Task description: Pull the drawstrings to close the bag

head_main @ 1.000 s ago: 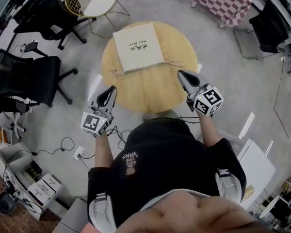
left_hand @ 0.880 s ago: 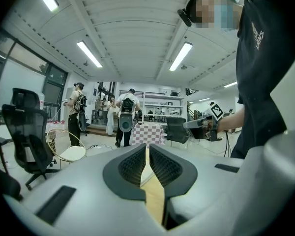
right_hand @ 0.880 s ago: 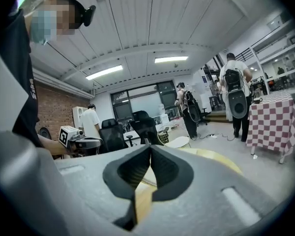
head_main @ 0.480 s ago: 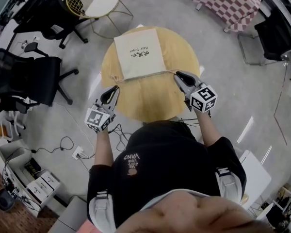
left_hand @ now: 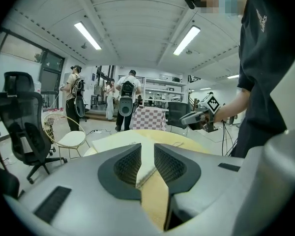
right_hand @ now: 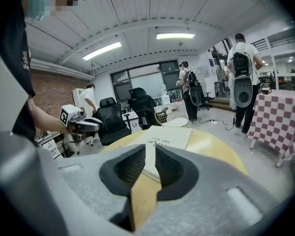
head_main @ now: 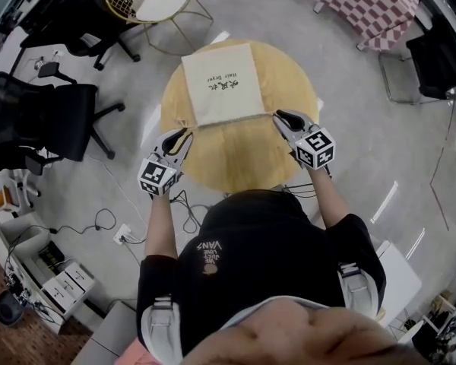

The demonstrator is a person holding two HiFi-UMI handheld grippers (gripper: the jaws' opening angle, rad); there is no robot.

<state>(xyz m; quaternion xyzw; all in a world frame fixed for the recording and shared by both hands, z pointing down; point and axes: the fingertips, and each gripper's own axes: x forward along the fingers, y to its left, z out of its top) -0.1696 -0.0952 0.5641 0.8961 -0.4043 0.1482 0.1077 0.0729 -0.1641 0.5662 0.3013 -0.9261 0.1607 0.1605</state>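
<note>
Left gripper (head_main: 183, 133) is hovering at the near left edge of the round wooden table (head_main: 239, 158), its jaws standing apart after just having been opening; in the left gripper view (left_hand: 146, 157) nothing is being pinched, and only the pale edge of the bag (left_hand: 119, 140) and bare tabletop are showing through the gap. Right gripper (head_main: 278, 115) is hovering at the near right side of the table, just beside the bag's near right corner, and its jaws have likewise just been opening; in the right gripper view (right_hand: 150, 162) they are standing parted with the bag (right_hand: 166, 138) and the wood showing between them, and no pad is pressing on anything.

Lying flat on the far half of the table, the cream cloth bag (head_main: 222, 82) is showing dark print on its top face, with its near edge running between the two grippers. One drawstring (head_main: 267, 115) is trailing from the near right corner towards the right gripper's tips, and its thin loop (left_hand: 177, 143) is resting on the wood; whether it is touching the jaws is too fine to tell. Each gripper is also appearing in the other's view, right (left_hand: 197, 118) and left (right_hand: 83, 125), both pointing inward across the table
</note>
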